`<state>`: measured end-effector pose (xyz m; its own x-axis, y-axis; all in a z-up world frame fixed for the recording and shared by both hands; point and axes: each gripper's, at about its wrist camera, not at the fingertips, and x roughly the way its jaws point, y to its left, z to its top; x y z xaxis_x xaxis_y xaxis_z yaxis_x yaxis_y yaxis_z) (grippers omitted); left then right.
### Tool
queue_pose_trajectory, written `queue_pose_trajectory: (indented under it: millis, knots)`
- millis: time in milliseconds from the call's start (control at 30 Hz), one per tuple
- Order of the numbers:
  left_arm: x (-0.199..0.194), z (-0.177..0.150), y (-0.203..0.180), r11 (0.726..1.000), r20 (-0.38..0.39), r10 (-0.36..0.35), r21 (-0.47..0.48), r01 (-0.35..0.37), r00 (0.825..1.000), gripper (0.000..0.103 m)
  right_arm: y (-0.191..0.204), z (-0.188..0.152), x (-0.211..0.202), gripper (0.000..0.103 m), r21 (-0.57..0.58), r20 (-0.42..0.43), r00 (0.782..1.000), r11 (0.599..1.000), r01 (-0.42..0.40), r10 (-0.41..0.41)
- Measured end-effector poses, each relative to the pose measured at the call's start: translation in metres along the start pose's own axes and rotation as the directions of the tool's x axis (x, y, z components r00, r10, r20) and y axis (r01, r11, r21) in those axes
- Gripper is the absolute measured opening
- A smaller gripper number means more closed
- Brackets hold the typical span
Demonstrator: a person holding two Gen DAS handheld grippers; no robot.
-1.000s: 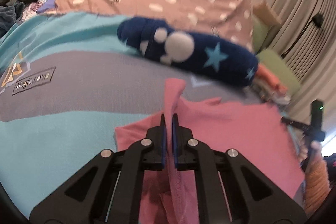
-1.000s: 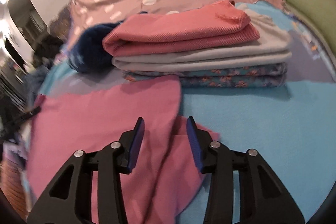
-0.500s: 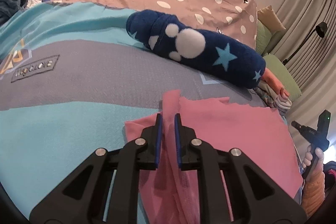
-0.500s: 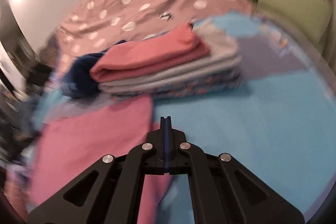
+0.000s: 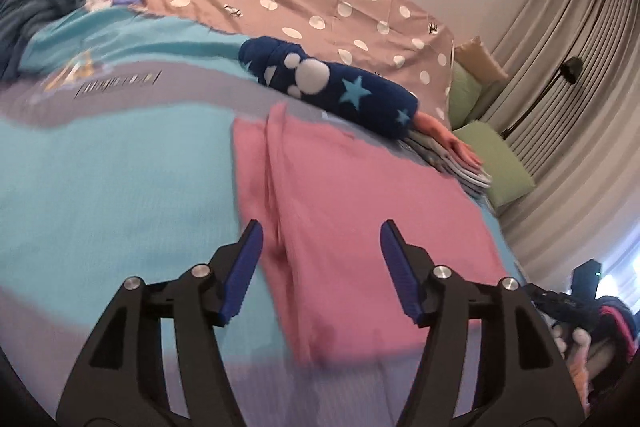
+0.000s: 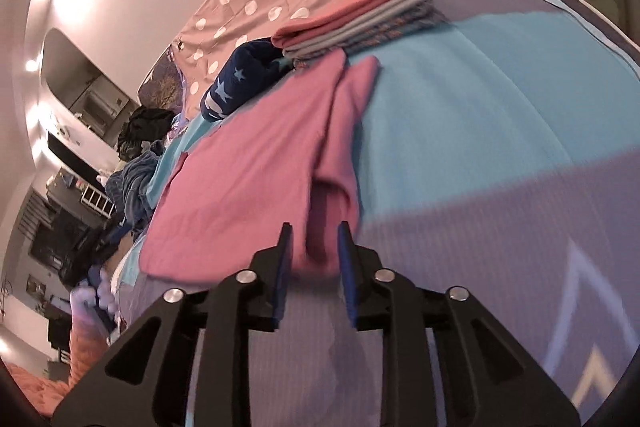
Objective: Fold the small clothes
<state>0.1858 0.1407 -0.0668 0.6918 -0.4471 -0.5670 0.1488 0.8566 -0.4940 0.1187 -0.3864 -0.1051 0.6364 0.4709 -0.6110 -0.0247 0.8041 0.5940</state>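
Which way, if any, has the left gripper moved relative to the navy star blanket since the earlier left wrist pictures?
Yes. The left gripper has drawn back from the navy star blanket, its jaws opening off the pink garment.

the pink garment [image 5: 360, 211] is soft matt cloth, the bedspread [image 5: 100, 187] a finely ribbed knit (blurred), the left gripper [image 5: 320, 271] matt black plastic with ridged blue pads.

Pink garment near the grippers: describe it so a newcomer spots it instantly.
On the turquoise-and-grey bedspread, look in front of the navy star-print fleece roll and the stack of folded clothes. The pink garment lies flat there. Unlike the salmon piece topping the stack, it is spread wide in a single thin layer.
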Motion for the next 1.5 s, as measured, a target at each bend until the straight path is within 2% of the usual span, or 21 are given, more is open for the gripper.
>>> queue_pose_trajectory:
  millis: [100, 200, 267, 300, 333, 400, 467, 500, 567, 600, 633, 733, 800, 867, 933, 967, 1033, 1100, 1333, 1433, 1500]
  knots:
    - [-0.027, -0.032, -0.004, 0.999, -0.009, 0.046, 0.015, -0.045, 0.999, 0.070, -0.002, -0.014, -0.013, 0.034, 0.020, 0.002, 1.000, 1.000, 0.011, -0.011]
    - [-0.046, -0.059, -0.009, 0.997, -0.034, 0.078, 0.026, -0.077, 0.996, 0.077, 0.000, -0.025, -0.021, 0.035, 0.023, 0.010, 0.999, 0.999, 0.032, -0.033]
    - [-0.053, -0.071, -0.016, 0.991, -0.033, 0.128, 0.052, -0.126, 0.991, 0.089, 0.007, -0.035, -0.023, 0.037, -0.001, 0.011, 0.998, 0.998, 0.068, -0.068]
    - [-0.056, -0.076, -0.019, 0.988, -0.021, 0.145, 0.062, -0.143, 0.989, 0.092, 0.011, -0.039, -0.023, 0.041, -0.022, 0.015, 0.995, 0.995, 0.101, -0.101]
    - [-0.059, -0.081, -0.023, 0.985, -0.002, 0.155, 0.079, -0.154, 0.988, 0.097, 0.015, -0.042, -0.023, 0.049, -0.037, 0.022, 0.990, 0.990, 0.138, -0.138]
    - [-0.060, -0.088, -0.033, 0.973, 0.043, 0.188, 0.128, -0.192, 0.981, 0.101, 0.023, -0.053, -0.025, 0.063, -0.067, 0.068, 0.964, 0.963, 0.263, -0.258]
    - [-0.056, -0.093, -0.043, 0.940, 0.074, 0.270, 0.193, -0.280, 0.960, 0.101, 0.030, -0.062, -0.028, 0.070, -0.084, 0.132, 0.933, 0.934, 0.347, -0.335]
    - [-0.051, -0.095, -0.051, 0.902, 0.097, 0.333, 0.258, -0.347, 0.938, 0.101, 0.032, -0.065, -0.029, 0.073, -0.089, 0.160, 0.923, 0.926, 0.367, -0.351]
    - [-0.042, -0.099, -0.064, 0.828, 0.133, 0.404, 0.368, -0.424, 0.905, 0.101, 0.039, -0.072, -0.035, 0.073, -0.094, 0.244, 0.895, 0.910, 0.405, -0.373]
    - [-0.036, -0.100, -0.068, 0.805, 0.131, 0.414, 0.409, -0.430, 0.901, 0.101, 0.040, -0.073, -0.036, 0.073, -0.089, 0.268, 0.884, 0.904, 0.419, -0.383]
    - [-0.033, -0.099, -0.068, 0.803, 0.121, 0.412, 0.419, -0.423, 0.903, 0.101, 0.039, -0.072, -0.034, 0.072, -0.081, 0.262, 0.886, 0.906, 0.415, -0.382]
    - [-0.021, -0.086, -0.051, 0.853, 0.039, 0.399, 0.352, -0.386, 0.916, 0.100, 0.029, -0.065, -0.026, 0.072, -0.045, 0.181, 0.934, 0.946, 0.322, -0.309]
    - [-0.017, -0.083, -0.042, 0.870, 0.000, 0.399, 0.315, -0.378, 0.917, 0.092, 0.029, -0.064, -0.022, 0.072, -0.041, 0.165, 0.942, 0.952, 0.303, -0.293]
    - [-0.008, -0.083, -0.037, 0.863, -0.053, 0.427, 0.322, -0.390, 0.902, 0.064, 0.034, -0.064, -0.017, 0.072, -0.060, 0.159, 0.941, 0.948, 0.312, -0.299]
    - [0.000, -0.083, -0.034, 0.857, -0.090, 0.442, 0.336, -0.391, 0.892, 0.052, 0.037, -0.061, -0.010, 0.072, -0.069, 0.146, 0.943, 0.948, 0.310, -0.298]
    - [0.000, -0.085, -0.035, 0.861, -0.090, 0.435, 0.335, -0.384, 0.896, 0.045, 0.037, -0.061, -0.009, 0.072, -0.067, 0.138, 0.946, 0.951, 0.303, -0.292]
    - [0.002, -0.082, -0.038, 0.870, -0.094, 0.408, 0.341, -0.355, 0.908, 0.039, 0.038, -0.059, -0.004, 0.072, -0.059, 0.122, 0.954, 0.958, 0.282, -0.274]
    - [0.006, -0.081, -0.043, 0.874, -0.096, 0.388, 0.355, -0.333, 0.917, 0.037, 0.039, -0.055, 0.003, 0.073, -0.055, 0.106, 0.960, 0.962, 0.268, -0.261]
    - [0.025, -0.071, -0.046, 0.882, -0.111, 0.354, 0.370, -0.292, 0.929, 0.030, 0.040, -0.046, 0.020, 0.072, -0.069, 0.065, 0.967, 0.966, 0.251, -0.247]
    - [0.028, -0.066, -0.049, 0.890, -0.121, 0.309, 0.387, -0.242, 0.943, 0.005, 0.037, -0.043, 0.022, 0.072, -0.061, 0.064, 0.968, 0.967, 0.248, -0.244]
    - [0.021, -0.061, -0.055, 0.873, -0.083, 0.312, 0.419, -0.250, 0.947, 0.002, 0.037, -0.043, 0.023, 0.072, -0.060, 0.063, 0.968, 0.967, 0.247, -0.244]
